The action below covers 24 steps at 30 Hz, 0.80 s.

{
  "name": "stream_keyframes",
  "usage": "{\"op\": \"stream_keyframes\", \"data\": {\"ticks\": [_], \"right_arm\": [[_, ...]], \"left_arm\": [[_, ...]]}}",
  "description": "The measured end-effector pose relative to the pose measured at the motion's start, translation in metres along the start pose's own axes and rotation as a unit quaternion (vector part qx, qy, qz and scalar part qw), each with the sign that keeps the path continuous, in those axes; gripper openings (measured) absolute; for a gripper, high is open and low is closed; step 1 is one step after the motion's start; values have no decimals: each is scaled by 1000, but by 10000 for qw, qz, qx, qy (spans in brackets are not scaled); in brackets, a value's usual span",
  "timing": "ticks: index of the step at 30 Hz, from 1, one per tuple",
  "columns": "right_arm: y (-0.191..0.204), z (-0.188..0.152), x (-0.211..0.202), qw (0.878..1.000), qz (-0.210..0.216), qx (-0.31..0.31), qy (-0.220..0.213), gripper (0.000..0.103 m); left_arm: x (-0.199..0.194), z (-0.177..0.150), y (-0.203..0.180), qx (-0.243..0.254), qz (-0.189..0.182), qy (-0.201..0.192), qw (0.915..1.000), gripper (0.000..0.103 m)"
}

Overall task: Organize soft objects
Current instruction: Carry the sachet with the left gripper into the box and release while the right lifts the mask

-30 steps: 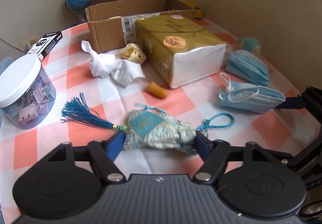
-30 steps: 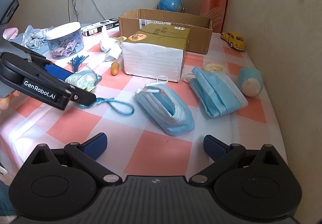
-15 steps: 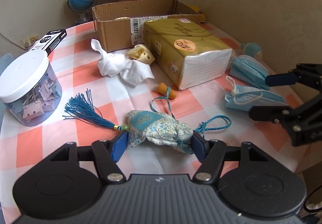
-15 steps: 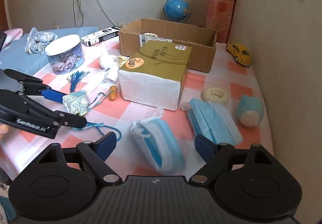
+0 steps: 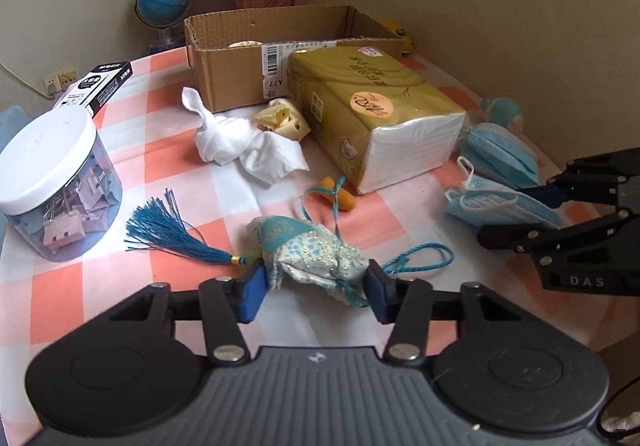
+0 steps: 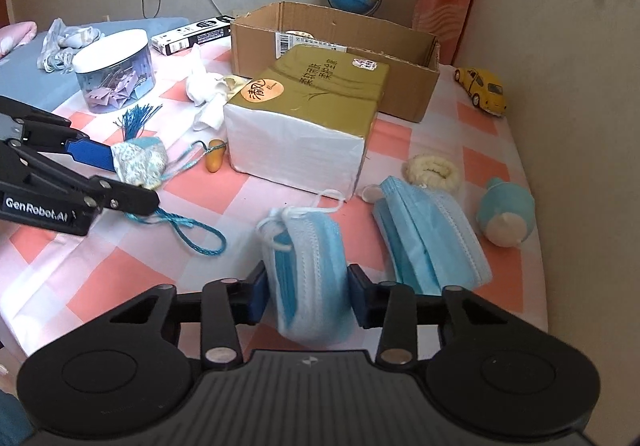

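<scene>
A blue embroidered pouch (image 5: 308,254) with a tassel (image 5: 176,234) and cord loop sits between the pads of my left gripper (image 5: 316,292), whose jaws are closing and press on both its ends. The right wrist view shows the same pouch (image 6: 140,161) pinched in the left gripper (image 6: 124,177). My right gripper (image 6: 309,298) is closing on a stack of blue face masks (image 6: 310,258), pads touching both sides, bunching it upright. From the left wrist view that stack (image 5: 488,201) lies between the right gripper's (image 5: 516,213) fingers.
On the checked tablecloth lie a second mask stack (image 6: 432,234), a tissue pack (image 6: 308,117), an open cardboard box (image 6: 332,29), a white cloth (image 5: 248,141), an orange earplug (image 5: 344,197), a clip jar (image 5: 52,181), a cream scrunchie (image 6: 432,169), a teal plush (image 6: 506,211) and a toy car (image 6: 482,89).
The right gripper's jaws went from wide apart to pinching the nearer mask stack, which now stands bunched on edge. The left jaws narrowed and squeezed the pouch shorter.
</scene>
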State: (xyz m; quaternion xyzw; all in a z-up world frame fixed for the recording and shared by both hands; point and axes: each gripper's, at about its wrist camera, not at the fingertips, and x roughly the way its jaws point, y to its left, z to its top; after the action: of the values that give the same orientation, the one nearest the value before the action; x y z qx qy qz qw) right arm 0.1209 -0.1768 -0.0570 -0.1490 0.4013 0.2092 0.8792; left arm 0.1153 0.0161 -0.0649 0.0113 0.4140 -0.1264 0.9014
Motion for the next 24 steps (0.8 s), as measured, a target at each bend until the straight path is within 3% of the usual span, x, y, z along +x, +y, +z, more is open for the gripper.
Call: {"op": "stream_keyframes", "data": {"ticks": [13,17,19,24], "right_arm": [[4,4,-26,9997,-3,-132,-195,44],[0,6,-23,9997,137,-61,-190,49],[-3,8,-17,9996,243,57,-140,58],[-8,7,1,9988,316,339,128,64]], "left_arm": [[-35,8,-2,432,38,-206,9988,50],[-40,8,-3,458,39,-261,9986,50],[-42,7,-4,472,30,-271,9985,50],[-42,6,-3,480,20,-272,9985,50]]}}
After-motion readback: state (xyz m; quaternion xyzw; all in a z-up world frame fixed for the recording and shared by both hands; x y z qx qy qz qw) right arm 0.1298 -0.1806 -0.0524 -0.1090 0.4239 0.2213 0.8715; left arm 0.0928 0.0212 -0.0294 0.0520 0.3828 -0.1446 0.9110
